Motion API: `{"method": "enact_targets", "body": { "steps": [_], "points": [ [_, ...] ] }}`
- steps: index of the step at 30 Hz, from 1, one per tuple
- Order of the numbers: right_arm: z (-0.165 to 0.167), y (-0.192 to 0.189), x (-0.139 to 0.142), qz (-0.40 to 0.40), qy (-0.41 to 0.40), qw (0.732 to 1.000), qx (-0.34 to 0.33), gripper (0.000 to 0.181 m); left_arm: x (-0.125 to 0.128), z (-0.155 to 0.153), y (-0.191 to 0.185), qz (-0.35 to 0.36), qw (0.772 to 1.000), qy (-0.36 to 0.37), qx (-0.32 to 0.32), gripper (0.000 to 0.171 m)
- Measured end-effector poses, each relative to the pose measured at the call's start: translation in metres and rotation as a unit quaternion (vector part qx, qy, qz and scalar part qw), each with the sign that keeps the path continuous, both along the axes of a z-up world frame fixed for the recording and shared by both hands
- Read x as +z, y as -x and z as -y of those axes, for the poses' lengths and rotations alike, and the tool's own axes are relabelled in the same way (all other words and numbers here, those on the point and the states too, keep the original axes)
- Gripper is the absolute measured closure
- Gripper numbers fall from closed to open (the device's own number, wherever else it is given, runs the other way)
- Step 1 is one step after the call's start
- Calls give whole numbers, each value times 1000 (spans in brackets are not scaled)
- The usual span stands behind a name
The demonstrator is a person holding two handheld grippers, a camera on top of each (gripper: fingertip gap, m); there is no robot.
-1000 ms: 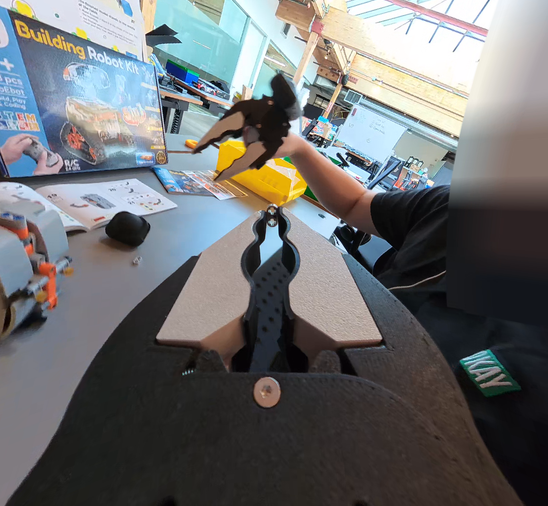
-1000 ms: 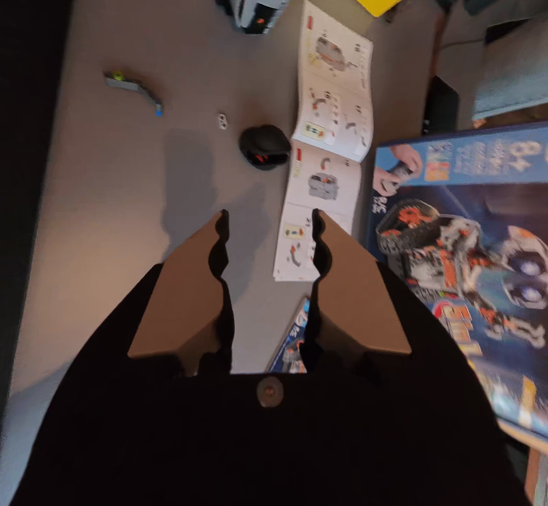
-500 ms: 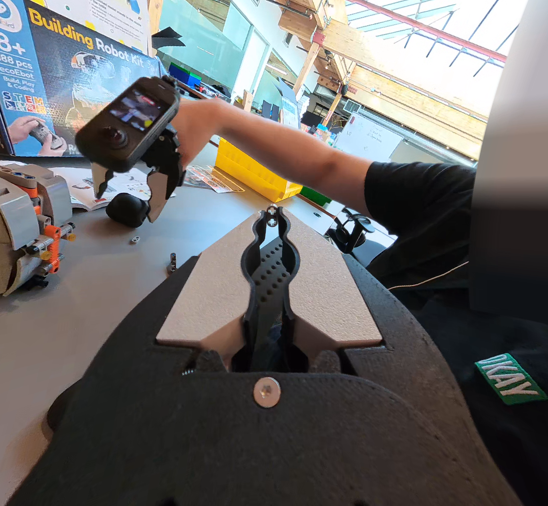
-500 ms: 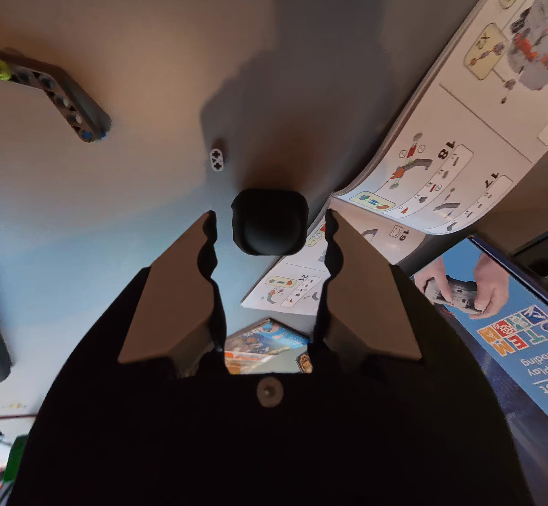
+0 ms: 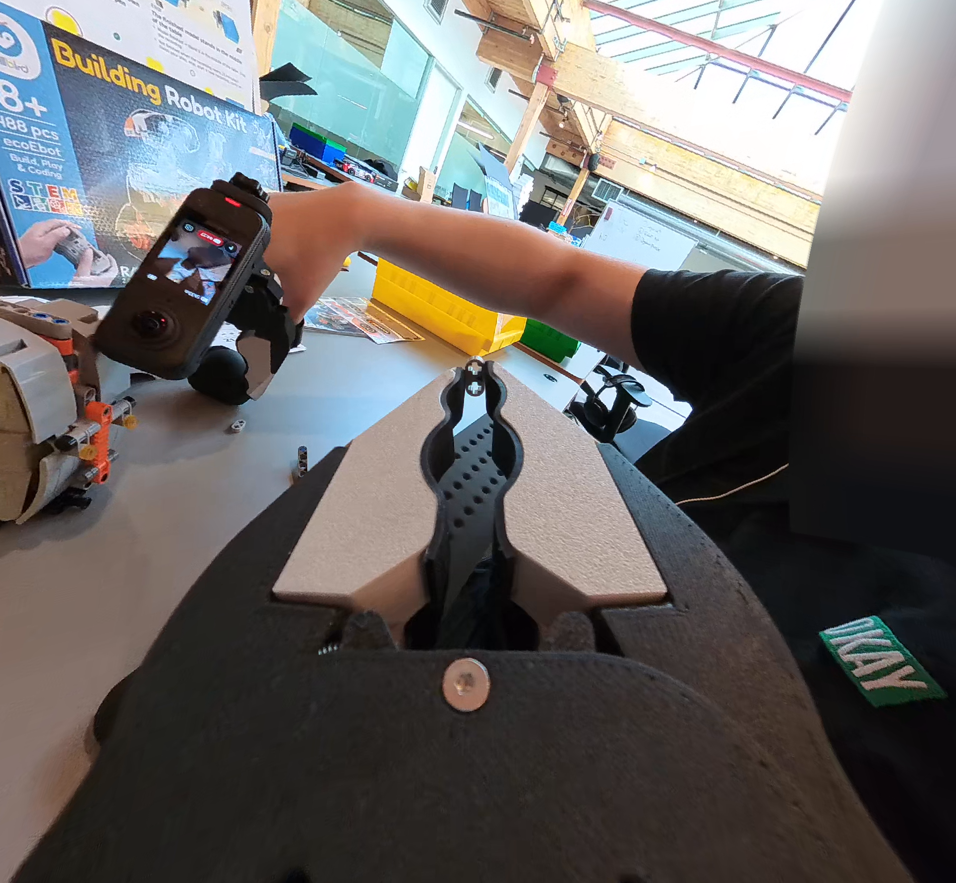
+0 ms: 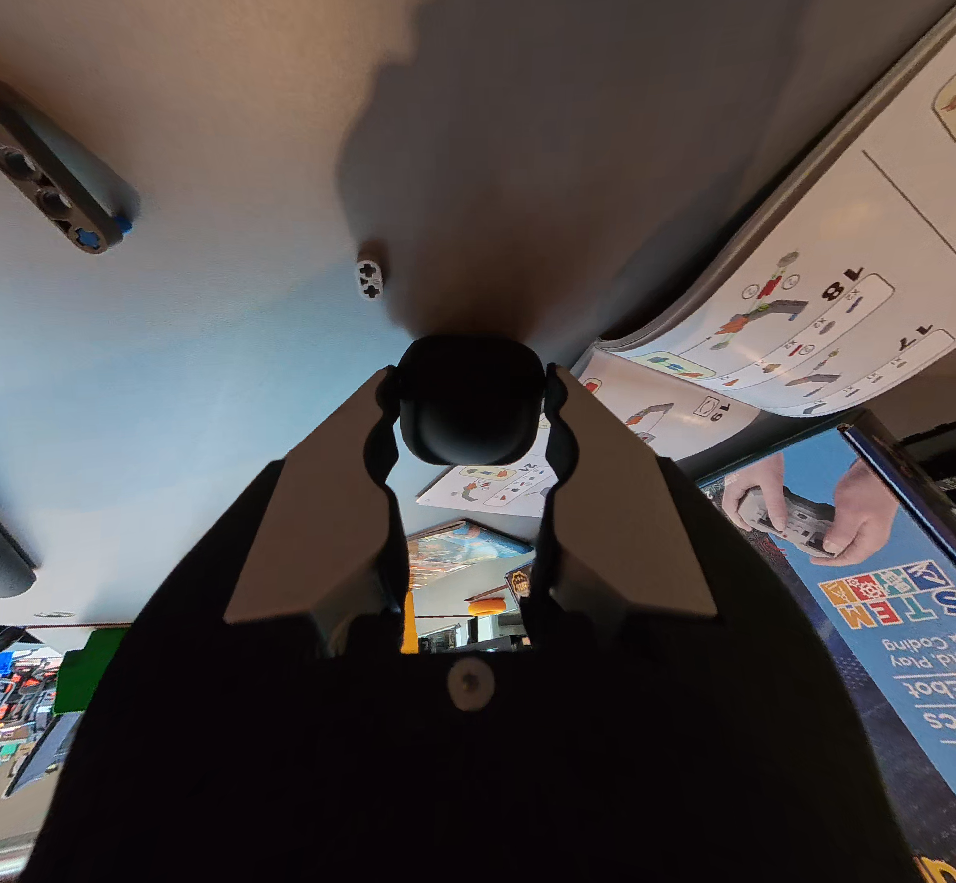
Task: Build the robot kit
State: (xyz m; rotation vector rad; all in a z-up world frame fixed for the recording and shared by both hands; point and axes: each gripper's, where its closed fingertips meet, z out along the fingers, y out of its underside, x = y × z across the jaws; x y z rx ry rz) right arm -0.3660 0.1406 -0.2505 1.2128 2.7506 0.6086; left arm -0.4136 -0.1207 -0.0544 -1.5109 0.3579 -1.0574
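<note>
Black and rounded, a small smooth plastic case (image 6: 468, 400) sits between the fingertips of your right gripper (image 6: 469, 382), both tan tips touching its sides, so the gripper is clasped on it. The case rests on the grey tabletop (image 6: 207, 393), its far edge overlapping the open white instruction booklet (image 6: 776, 341) at 2 o'clock. A tiny grey two-hole connector (image 6: 370, 280) lies just beyond the case at 11 o'clock, and a dark grey perforated beam with a blue pin (image 6: 57, 191) lies well apart at 10 o'clock. A blue printed kit box (image 6: 853, 599) stands at 4 o'clock.

Your left gripper (image 5: 474, 380) is pinched tight on a small silver two-hole connector piece (image 5: 474, 378), held above the table, with a black perforated strap (image 5: 468, 486) running back between its fingers. From it, your right gripper (image 5: 243, 367) shows at 10 o'clock, beside a grey and orange brick-built model (image 5: 41, 413). A yellow plastic bin (image 5: 445, 310) sits at 12 o'clock.
</note>
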Motion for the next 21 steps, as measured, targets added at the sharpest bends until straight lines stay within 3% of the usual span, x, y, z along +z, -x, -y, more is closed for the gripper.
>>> {"method": "enact_targets", "body": {
  "steps": [7,10,12,14,17,19,21],
  "points": [
    [1,0,8,-42,-4,999,21,125,2,-1,0,0,1000,0,0,166],
    [7,4,22,-130,29,991,8,126,5,-1,1,1,1000,-2,0,166],
    [10,8,34,-220,73,973,-20,126,6,-1,2,0,1000,-5,1,166],
    [13,12,46,-331,140,930,-72,126,7,-2,2,5,1000,-7,-1,166],
    [9,16,63,-492,233,826,-148,127,5,-6,-2,10,1000,-5,-10,166],
    [6,17,71,-562,285,751,-196,127,4,-10,-5,10,1000,-1,-15,166],
    [5,18,70,-592,317,703,-236,127,5,-13,-9,11,1000,0,-20,166]
  ]
}}
